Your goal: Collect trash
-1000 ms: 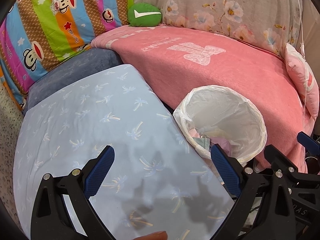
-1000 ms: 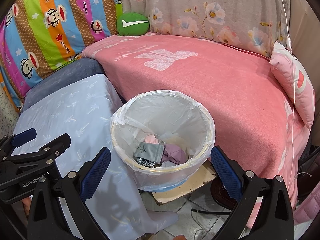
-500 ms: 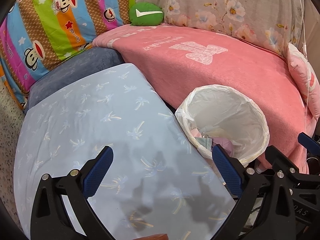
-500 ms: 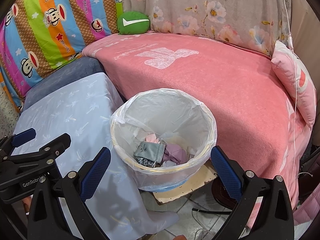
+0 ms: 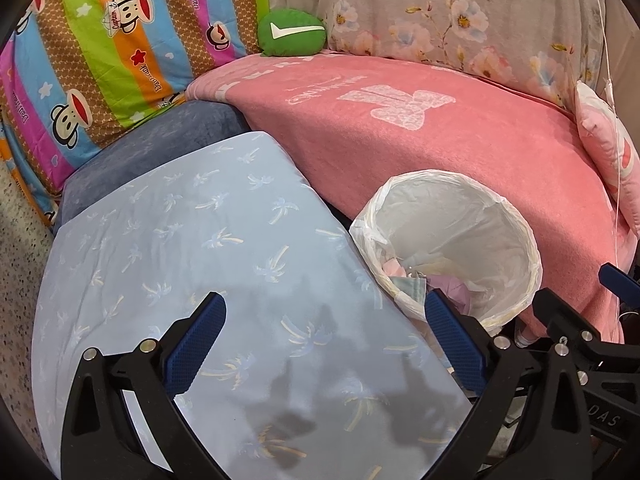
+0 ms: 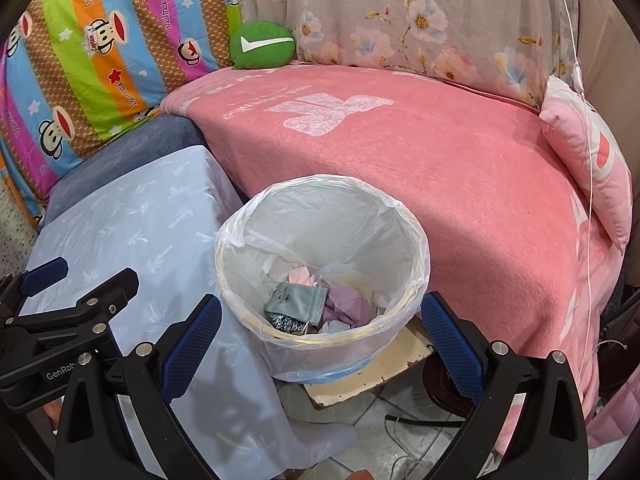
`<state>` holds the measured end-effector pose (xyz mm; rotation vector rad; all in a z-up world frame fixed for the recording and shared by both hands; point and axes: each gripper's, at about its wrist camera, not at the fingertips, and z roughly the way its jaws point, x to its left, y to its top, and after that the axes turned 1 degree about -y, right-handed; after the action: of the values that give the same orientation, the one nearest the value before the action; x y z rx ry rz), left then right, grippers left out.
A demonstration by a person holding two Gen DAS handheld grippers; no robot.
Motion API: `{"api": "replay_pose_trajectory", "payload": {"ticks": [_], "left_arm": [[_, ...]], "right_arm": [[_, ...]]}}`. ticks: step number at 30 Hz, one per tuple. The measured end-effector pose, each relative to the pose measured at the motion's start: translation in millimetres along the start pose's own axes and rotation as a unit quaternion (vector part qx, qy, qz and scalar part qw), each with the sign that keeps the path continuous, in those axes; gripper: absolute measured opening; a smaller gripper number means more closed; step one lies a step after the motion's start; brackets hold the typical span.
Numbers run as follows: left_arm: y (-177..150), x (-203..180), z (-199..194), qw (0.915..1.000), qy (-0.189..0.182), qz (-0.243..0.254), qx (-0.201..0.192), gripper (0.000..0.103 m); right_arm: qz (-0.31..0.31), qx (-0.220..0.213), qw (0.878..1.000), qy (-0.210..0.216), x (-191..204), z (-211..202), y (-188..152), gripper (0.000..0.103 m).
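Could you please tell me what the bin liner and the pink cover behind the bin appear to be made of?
Bin liner: thin translucent white plastic film, judging by its crinkles and faint sheen. Pink cover: likely a fleecy or terry textile, matte and fuzzy, with a paler woven or printed motif.

This is a lived-in room of a home. A sofa or daybed is draped with a pink blanket (image 6: pixel 420 168), backed by a floral sheet (image 6: pixel 400 16) and a striped cartoon-monkey quilt (image 6: pixel 100 40). A small green cushion (image 6: pixel 262 45) sits in the corner (white tick mark on it). A plastic-lined wastebasket (image 6: pixel 320 216) stands on tiled floor (image 6: pixel 376 432) beside a pale blue palm-print cloth (image 5: pixel 192 256).
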<state>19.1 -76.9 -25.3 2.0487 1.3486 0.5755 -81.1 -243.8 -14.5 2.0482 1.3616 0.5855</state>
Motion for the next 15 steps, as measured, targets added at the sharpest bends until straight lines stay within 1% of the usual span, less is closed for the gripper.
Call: {"api": "replay_pose_trajectory", "payload": {"ticks": [4,15], "left_arm": [[-0.2,-0.8,3.7,0.9999,-0.006,-0.005,0.01,0.096],[-1.5,-6.2,5.2,0.9999,-0.003,0.0,0.012,0.096]], "right_arm": [[0.001,0.0,1.0,0.0,-1.0,-0.7,0.2,0.098],[0.005,0.005,1.0,-0.001,-6.2,3.1,-0.3,0.098]]}}
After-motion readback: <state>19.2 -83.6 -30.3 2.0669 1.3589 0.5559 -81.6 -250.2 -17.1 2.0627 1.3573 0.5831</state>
